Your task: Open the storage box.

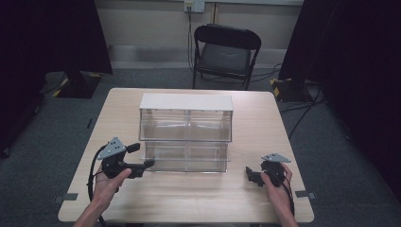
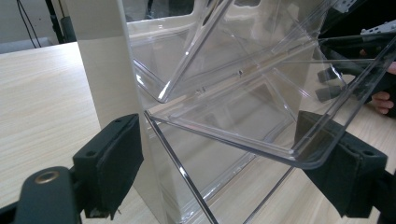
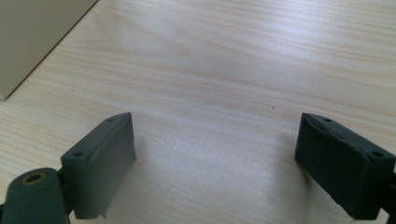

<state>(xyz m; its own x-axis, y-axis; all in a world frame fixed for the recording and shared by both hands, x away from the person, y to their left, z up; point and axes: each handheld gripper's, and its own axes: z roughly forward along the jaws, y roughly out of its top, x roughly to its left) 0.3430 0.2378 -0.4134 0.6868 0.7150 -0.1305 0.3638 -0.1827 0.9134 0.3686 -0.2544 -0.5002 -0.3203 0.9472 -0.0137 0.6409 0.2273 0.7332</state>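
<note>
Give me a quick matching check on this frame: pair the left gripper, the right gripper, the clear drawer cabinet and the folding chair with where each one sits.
Things:
1. left gripper
2. right gripper
3. clear drawer cabinet
4. black folding chair

Places:
A. on the floor beyond the table's far edge
B. mid-table, white top panel
C. jaws wide open at the cabinet's lower left drawer
D. jaws wide open over bare tabletop, right of the cabinet

Pairs: 1-C, 2-D, 3-B, 4-A
</note>
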